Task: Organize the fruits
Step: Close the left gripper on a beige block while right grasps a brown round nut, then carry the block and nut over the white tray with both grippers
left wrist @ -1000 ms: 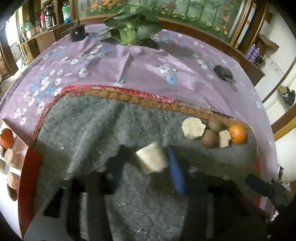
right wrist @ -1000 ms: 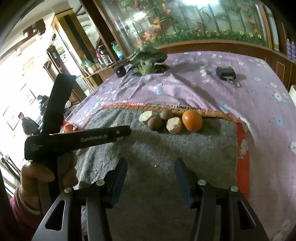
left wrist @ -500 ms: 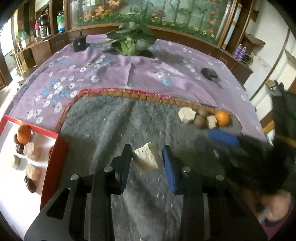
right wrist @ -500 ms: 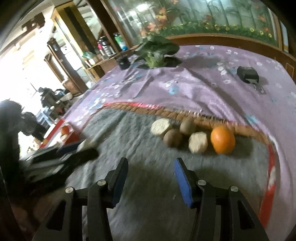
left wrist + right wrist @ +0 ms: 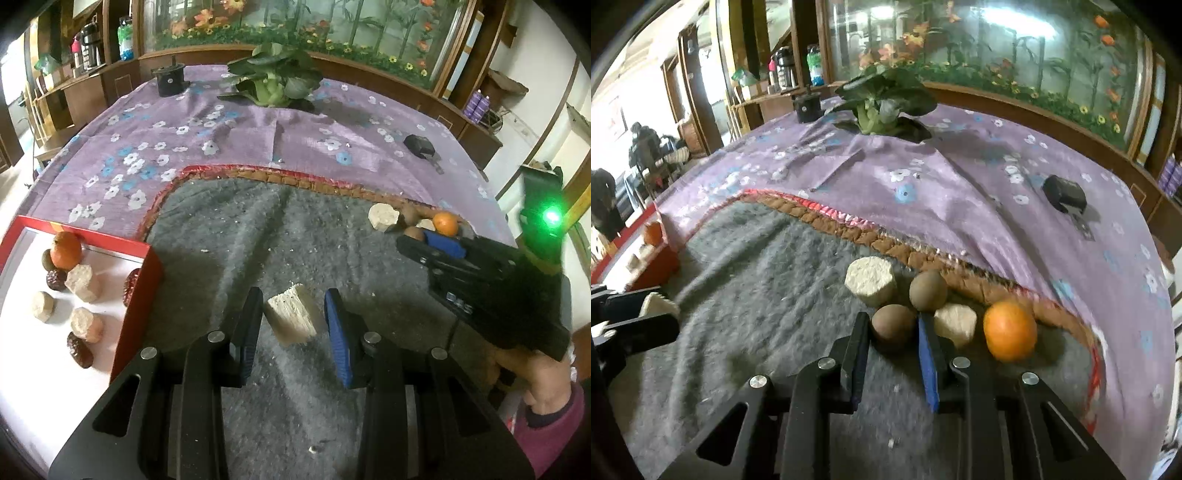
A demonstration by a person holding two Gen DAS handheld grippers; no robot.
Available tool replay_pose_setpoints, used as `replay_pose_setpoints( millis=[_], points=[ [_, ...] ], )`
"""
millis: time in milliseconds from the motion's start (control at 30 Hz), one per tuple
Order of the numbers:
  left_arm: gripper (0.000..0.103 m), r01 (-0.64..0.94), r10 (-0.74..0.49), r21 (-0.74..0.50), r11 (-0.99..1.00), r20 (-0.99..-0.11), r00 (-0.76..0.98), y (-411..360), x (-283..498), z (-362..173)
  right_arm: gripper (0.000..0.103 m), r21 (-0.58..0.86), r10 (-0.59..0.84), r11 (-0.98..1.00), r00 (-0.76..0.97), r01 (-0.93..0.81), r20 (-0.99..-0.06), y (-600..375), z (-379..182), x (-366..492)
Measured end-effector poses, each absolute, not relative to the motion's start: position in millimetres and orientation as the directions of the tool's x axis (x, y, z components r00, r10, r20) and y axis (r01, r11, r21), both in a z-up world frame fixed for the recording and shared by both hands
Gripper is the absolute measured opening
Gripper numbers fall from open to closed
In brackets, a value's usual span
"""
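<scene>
My left gripper is shut on a pale cream chunk and holds it above the grey mat, right of the red tray. The tray holds an orange, several pale chunks and dark fruits. My right gripper is open, its jaws on either side of a brown round fruit on the mat. Beside that fruit lie a second brown fruit, two pale chunks and an orange. The right gripper also shows in the left wrist view.
The grey mat lies on a purple flowered cloth. A leafy green vegetable, a black pot and a black key fob sit farther back. Wooden cabinets ring the table.
My right gripper has moved forward to the fruit cluster and now straddles the brown fruit. My left gripper has pulled back towards the tray with the pale chunk.
</scene>
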State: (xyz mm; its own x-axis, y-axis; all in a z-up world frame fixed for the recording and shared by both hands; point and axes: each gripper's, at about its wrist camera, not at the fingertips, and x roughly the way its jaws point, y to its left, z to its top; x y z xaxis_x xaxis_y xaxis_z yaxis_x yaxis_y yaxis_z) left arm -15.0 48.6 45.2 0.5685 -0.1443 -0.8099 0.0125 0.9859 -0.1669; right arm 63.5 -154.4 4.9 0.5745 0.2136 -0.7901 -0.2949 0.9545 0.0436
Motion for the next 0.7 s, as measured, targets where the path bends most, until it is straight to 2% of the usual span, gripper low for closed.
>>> replay_pose_setpoints(
  millis=[367,700],
  points=[
    [0.034,-0.034,-0.106,-0.157,0.987,-0.793,0.600,74.2,-52.0,64.6,0.025,0.153,0.363,0.916,0.606,-0.371,-0.708,-117.4,44.9,-14.3],
    [0.034,-0.138,-0.026,-0.150,0.979,-0.767,0.641,138.5,-96.6,82.4,0.025,0.175,0.462,0.854,0.560,-0.489,-0.688,-51.8,53.1,-42.2]
  ],
)
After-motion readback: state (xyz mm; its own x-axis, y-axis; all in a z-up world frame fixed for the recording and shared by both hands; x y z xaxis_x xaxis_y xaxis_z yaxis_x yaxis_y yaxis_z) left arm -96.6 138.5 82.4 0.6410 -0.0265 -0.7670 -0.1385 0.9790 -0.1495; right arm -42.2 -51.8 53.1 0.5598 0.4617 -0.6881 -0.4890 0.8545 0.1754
